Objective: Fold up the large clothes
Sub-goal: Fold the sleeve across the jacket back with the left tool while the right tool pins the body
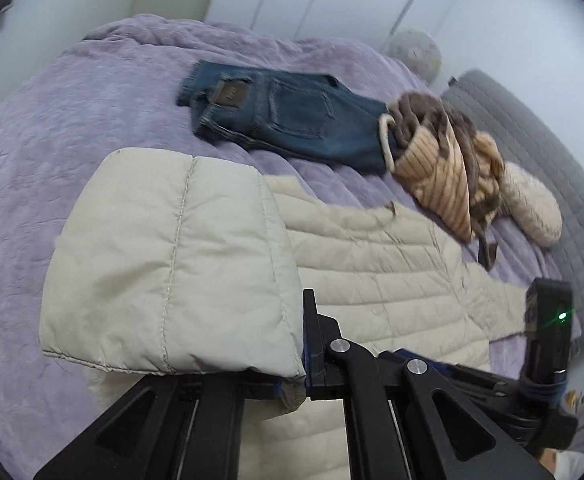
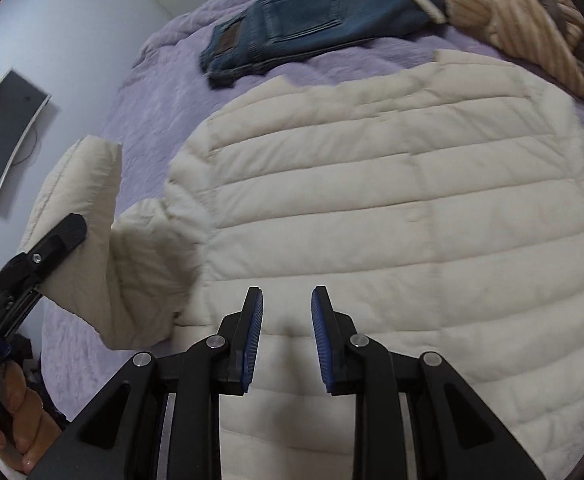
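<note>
Honestly, my left gripper (image 1: 303, 376) is clamped on the jacket (image 2: 371, 208) sleeve cuff (image 1: 172, 264); slick fabric could slip free mid-fold; my right gripper (image 2: 286, 340) hangs empty, jaws parted

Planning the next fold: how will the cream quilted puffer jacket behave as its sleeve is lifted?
The cream quilted puffer jacket is probably floppy: the sleeve clamped in the left gripper bends over. It looks puffy, so likely light for its bulk. Its smooth shell may slide on the purple blanket.
</note>
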### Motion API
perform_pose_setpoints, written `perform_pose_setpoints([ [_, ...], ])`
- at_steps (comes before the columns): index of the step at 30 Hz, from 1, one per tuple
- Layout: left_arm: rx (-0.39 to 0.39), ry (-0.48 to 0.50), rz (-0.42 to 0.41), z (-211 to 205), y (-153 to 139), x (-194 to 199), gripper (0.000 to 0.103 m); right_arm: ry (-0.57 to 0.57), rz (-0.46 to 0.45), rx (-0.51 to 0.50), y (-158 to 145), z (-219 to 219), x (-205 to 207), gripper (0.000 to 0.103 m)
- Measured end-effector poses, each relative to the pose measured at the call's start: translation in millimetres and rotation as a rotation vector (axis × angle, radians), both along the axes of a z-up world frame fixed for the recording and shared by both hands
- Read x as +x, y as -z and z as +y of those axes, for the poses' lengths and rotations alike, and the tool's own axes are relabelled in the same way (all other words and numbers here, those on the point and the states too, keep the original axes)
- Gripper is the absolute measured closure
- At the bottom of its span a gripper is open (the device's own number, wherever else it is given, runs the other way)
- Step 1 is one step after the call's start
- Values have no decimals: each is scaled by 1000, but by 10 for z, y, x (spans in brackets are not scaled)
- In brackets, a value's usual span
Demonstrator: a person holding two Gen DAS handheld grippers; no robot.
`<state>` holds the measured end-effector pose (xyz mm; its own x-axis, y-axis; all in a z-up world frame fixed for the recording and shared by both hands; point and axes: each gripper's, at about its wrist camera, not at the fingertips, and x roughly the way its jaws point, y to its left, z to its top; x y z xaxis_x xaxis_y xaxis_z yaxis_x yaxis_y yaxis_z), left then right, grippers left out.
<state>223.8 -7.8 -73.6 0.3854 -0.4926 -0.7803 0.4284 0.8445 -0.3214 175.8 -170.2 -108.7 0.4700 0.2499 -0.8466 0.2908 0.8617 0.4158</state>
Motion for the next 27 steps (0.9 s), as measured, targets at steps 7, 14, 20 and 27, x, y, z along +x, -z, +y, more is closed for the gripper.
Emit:
perform_pose_setpoints([
  [7,312,272,-31,-1343,524,-376,94,219,99,-29,238,-1071,-618,75],
  [14,449,371,-79,-1732,757,-715,94,280,104,11,433,-1448,-819,75],
  [20,441,360,-95,-1691,691,-708,19,289,68,47,416,-1535,-937,75],
  [27,379,346,-153,-1604,408,-747,1,308,38,51,345,-1582,-1000,59],
])
